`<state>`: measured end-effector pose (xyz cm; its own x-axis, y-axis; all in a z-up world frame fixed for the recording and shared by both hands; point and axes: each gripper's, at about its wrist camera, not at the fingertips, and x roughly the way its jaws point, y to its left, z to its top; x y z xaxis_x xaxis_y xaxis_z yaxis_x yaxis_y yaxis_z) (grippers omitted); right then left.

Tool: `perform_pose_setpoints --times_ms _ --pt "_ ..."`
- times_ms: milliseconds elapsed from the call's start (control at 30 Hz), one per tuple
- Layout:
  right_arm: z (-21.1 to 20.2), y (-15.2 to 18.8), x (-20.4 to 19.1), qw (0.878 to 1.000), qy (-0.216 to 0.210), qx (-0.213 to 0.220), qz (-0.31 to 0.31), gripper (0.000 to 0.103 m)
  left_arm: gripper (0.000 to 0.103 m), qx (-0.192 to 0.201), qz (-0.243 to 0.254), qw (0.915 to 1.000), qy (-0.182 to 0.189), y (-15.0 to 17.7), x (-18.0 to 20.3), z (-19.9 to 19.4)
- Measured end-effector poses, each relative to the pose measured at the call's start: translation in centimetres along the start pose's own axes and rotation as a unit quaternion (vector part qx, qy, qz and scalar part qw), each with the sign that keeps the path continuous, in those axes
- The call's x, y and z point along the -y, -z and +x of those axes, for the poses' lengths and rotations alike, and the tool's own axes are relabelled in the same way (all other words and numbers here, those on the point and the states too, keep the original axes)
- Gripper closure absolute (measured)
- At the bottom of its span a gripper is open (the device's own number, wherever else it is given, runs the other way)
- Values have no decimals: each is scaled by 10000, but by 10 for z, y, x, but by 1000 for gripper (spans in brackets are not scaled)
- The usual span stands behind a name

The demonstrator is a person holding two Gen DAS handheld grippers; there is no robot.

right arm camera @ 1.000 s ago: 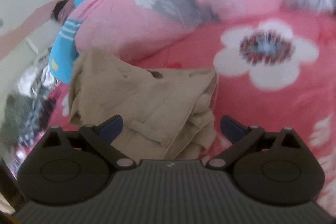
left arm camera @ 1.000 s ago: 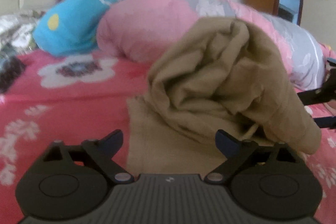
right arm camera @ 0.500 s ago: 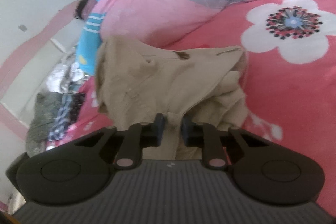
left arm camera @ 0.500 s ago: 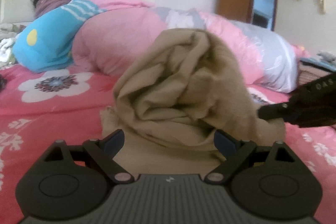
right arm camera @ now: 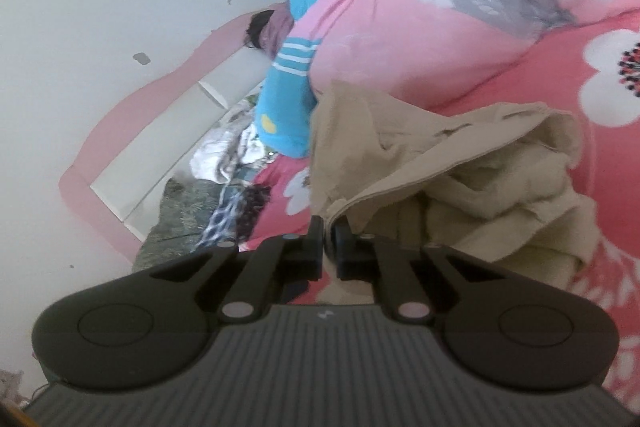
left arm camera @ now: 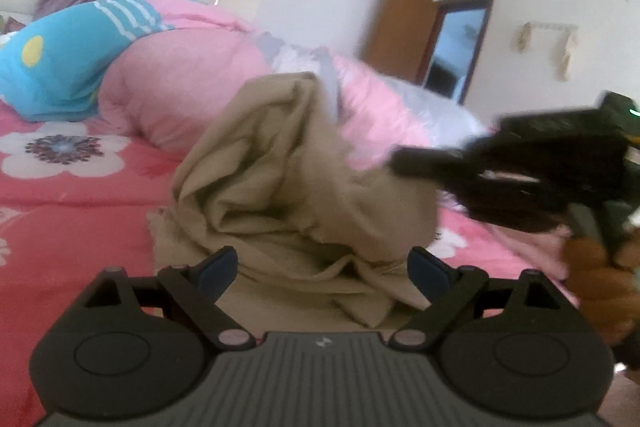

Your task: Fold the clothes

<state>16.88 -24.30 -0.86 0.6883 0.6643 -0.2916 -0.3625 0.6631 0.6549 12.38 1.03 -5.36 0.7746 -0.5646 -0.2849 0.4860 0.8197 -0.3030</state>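
Two grippers work a crumpled tan garment (left arm camera: 296, 187) lying on the red floral bedspread (left arm camera: 72, 211): nearest, the left gripper (left arm camera: 324, 269) hangs with its jaws spread wide just short of the heap, gripping nothing, while the right gripper (right arm camera: 329, 245) has its fingers pinched narrowly on a raised edge of the cloth (its black body shows blurred at the right of the left wrist view). Behind the garment lies a rolled pink quilt (left arm camera: 192, 83), then a blue quilt (left arm camera: 68, 67), and farthest back a wooden door (left arm camera: 404, 27).
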Motion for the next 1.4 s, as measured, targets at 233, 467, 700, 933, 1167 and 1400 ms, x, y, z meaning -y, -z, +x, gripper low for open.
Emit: perform_pose_setpoints --times_ms 233,467,700,933,1167,1400 --pt "60 -12 -53 9966 -375 -506 -529 99 11 251 -196 9995 21 -5 -18 -21" --pt "132 -3 -90 9862 -559 -1255 -922 98 12 198 -793 9966 47 -12 -53 -28" --pt "147 -5 -97 9738 -367 -2025 -969 79 34 -250 -1352 9902 -240 -6 -74 -15" --pt "59 -35 -68 9906 31 -1113 -791 33 55 -341 -1250 9905 -455 0 -67 -7" --pt "2 -47 -15 9952 844 -490 -68 23 81 -268 -1384 9875 -709 -1 -73 -2" --pt "31 -39 46 9857 1103 -416 1206 24 82 -204 -1213 9895 -754 -4 -72 1"
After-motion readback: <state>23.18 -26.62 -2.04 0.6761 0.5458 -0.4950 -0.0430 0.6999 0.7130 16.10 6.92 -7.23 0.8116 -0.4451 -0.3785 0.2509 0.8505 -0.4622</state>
